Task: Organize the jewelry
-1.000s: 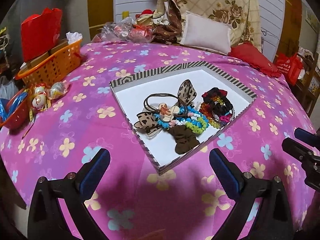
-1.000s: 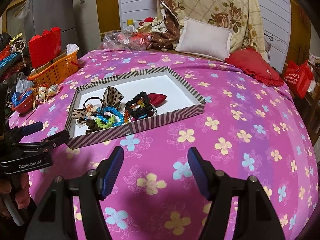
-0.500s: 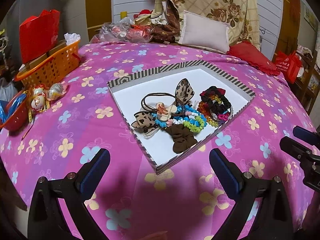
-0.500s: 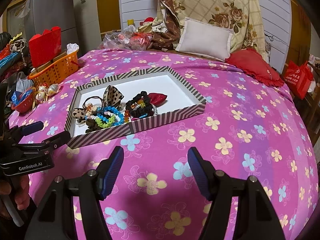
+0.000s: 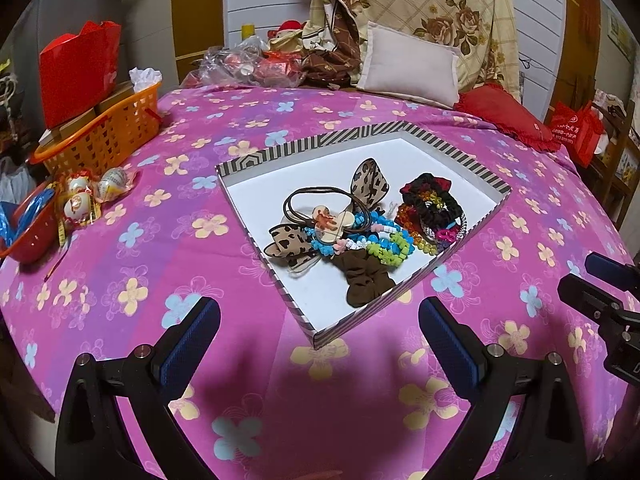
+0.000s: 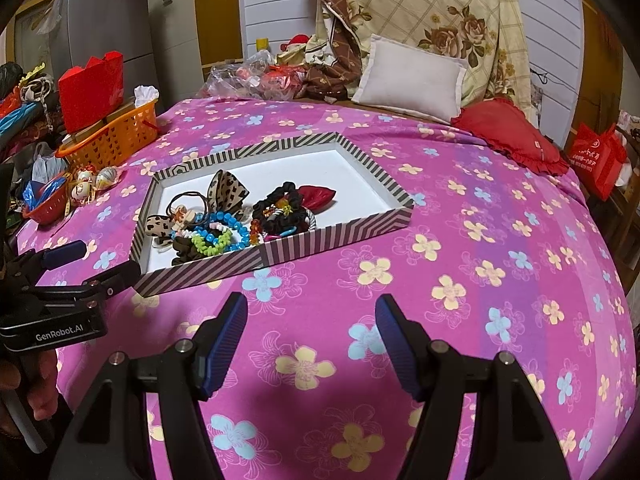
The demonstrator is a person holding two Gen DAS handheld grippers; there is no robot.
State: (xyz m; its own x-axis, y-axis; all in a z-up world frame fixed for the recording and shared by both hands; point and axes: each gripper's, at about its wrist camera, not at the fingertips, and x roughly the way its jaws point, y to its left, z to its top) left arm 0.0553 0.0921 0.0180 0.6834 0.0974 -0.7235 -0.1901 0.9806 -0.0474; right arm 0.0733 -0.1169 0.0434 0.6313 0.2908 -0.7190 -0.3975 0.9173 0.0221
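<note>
Both claws hang released short of the striped shallow cardboard tray (image 5: 362,136), the left gripper (image 5: 320,334) best reaching first for the loose brown fabric scrunchie (image 5: 366,280), seemingly untangled, while the right gripper (image 6: 311,338) waits.

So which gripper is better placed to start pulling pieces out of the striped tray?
Left, probably. The left gripper is open, aimed at the striped tray and its near corner; the right gripper faces bare bedspread beside it.
</note>
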